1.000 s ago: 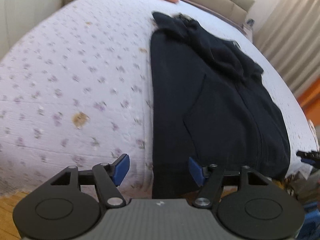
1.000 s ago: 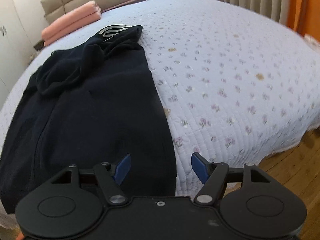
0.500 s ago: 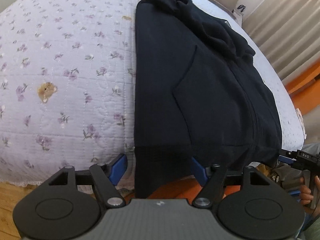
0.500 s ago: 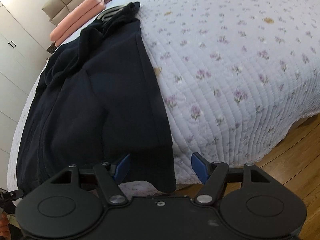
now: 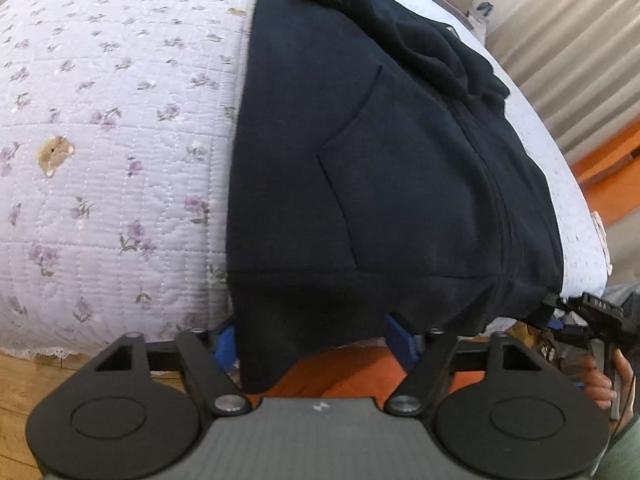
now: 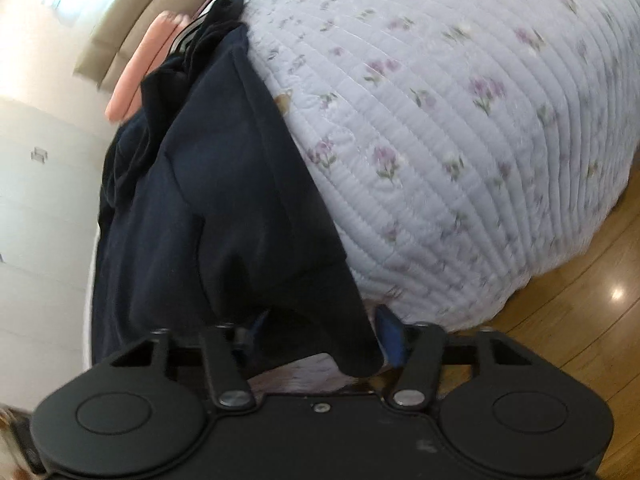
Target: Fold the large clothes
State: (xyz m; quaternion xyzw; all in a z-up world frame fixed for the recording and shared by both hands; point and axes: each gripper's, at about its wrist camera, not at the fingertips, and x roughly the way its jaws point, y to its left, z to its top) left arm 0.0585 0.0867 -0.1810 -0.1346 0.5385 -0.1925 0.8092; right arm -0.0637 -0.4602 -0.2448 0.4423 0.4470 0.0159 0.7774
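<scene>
- Left wrist view shows the dark hoodie [image 5: 384,168] lying flat on the quilted bedspread [image 5: 100,152], its long axis running from the hood end far up the bed down to the hem, which hangs over the bed's near edge.
- The hem is the near end for both tools; it drapes straight ahead of and between the fingers in each view, so the coming move turns on a short forward reach, not a sideways one.
- Left gripper [image 5: 310,344] sits at the hem's left corner: its jaws are spread wide, with the blue pads either side of the hanging cloth, which falls through the gap. I cannot tell whether either pad touches the fabric.
- Right gripper [image 6: 320,340], seen in the right wrist view, sits at the hem's right corner [image 6: 356,356]; its jaws are likewise spread, the cloth hanging between the blue pads, nothing pinched.
- Each arm is nearer its own corner, and the two corners lie across the hoodie's short axis, so a fold along the long axis would carry the hem up toward the hood.
- Judged from this, the hem grasp is not yet made; both pairs of jaws need to close on the cloth first.
- Beyond the garment: pink pillows [image 6: 136,68] at the headboard, wooden floor [image 6: 580,340] beneath the bed edge.
</scene>
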